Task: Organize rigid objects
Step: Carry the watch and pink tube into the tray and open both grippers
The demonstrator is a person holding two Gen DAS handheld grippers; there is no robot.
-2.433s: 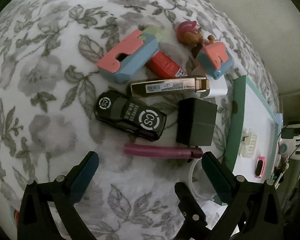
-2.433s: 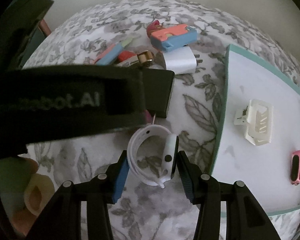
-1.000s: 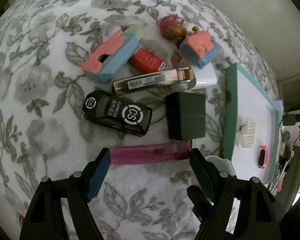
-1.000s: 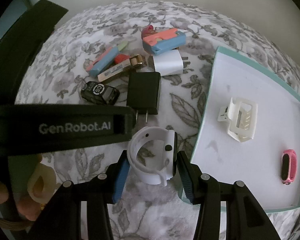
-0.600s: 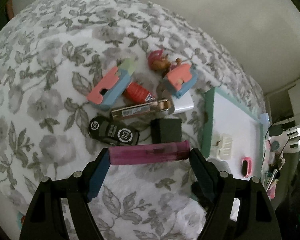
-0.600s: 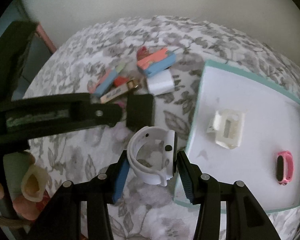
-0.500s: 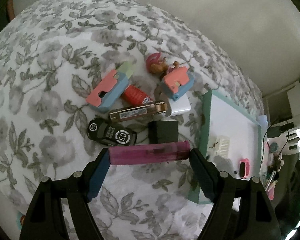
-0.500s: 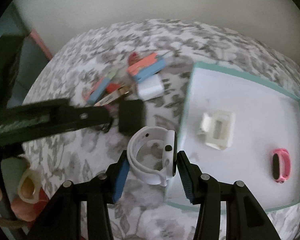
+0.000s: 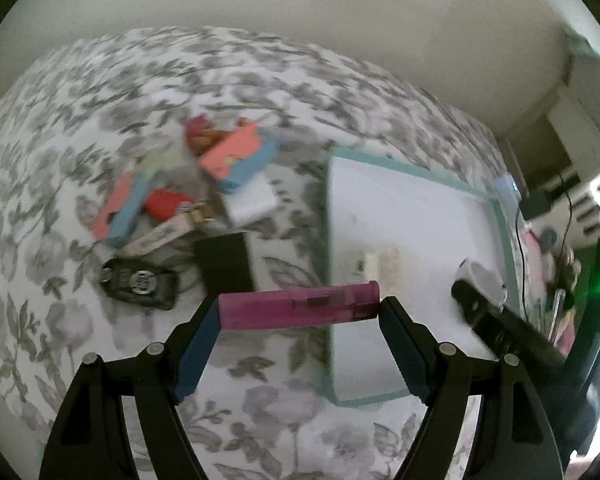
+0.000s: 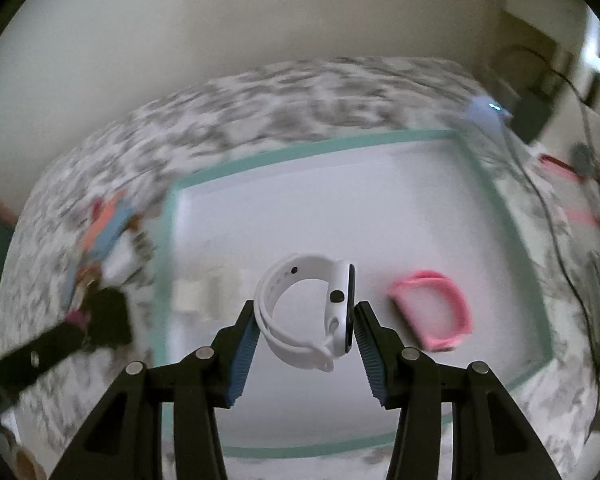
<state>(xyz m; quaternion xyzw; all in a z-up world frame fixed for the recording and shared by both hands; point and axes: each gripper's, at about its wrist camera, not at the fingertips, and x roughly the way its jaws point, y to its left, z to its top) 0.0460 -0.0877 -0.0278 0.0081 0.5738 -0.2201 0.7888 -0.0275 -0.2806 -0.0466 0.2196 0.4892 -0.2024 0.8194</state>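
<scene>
- No text, brand or number can be read in either view; both are smeared by motion blur.
- A round white emblem is seen on the black toy car (image 9: 140, 281) lying on the floral bedsheet (image 9: 80, 128), but its lettering cannot be made out.
- A label on the slim gold-capped tube (image 9: 162, 236) is too blurred to be read.

White watch (image 10: 308, 312) and crosswise purple lighter (image 9: 298, 306) held above teal-rimmed tray (image 10: 300, 148).
</scene>
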